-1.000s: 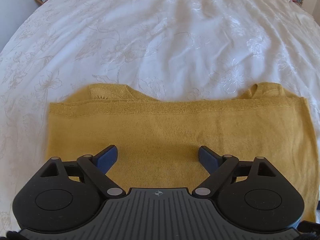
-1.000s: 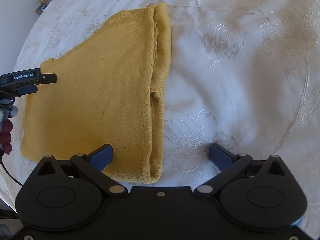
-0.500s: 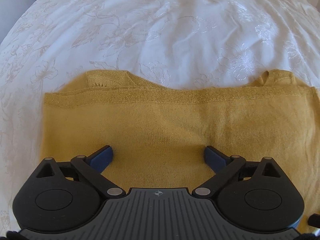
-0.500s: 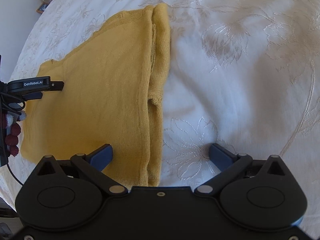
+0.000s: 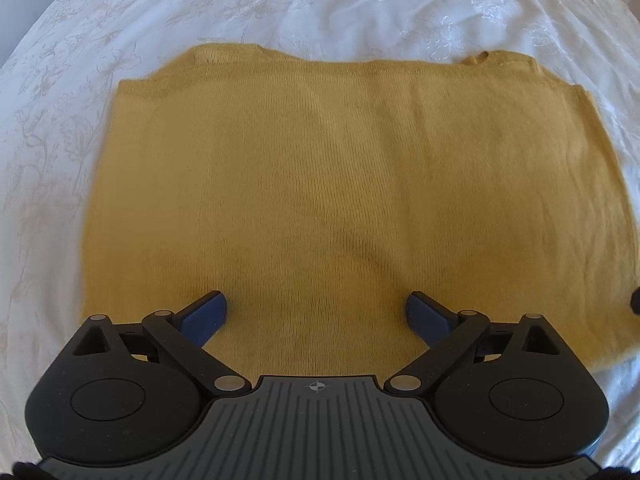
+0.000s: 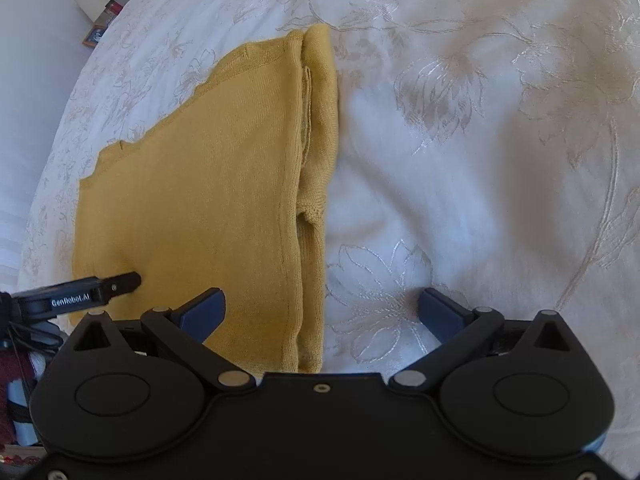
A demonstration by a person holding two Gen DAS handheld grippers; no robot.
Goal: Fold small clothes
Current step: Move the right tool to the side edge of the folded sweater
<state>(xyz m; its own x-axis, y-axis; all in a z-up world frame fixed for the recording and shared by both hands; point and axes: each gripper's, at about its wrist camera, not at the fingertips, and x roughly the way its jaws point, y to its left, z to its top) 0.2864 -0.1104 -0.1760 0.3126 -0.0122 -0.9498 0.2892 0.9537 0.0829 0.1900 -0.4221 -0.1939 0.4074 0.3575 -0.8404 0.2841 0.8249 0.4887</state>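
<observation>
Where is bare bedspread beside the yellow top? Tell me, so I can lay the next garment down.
Bare bedspread lies beyond the yellow top's folded edge, ahead of the right gripper, and past its far hem in the left view. The left gripper crowds the near side, over the top.

One folded mustard-yellow knit garment [image 5: 344, 184]; one white embroidered bedspread [image 6: 460, 152] beneath it; two handheld grippers, the left gripper [image 5: 316, 312] and the right gripper [image 6: 322, 312], each with two blue-padded fingers, four in all.
</observation>
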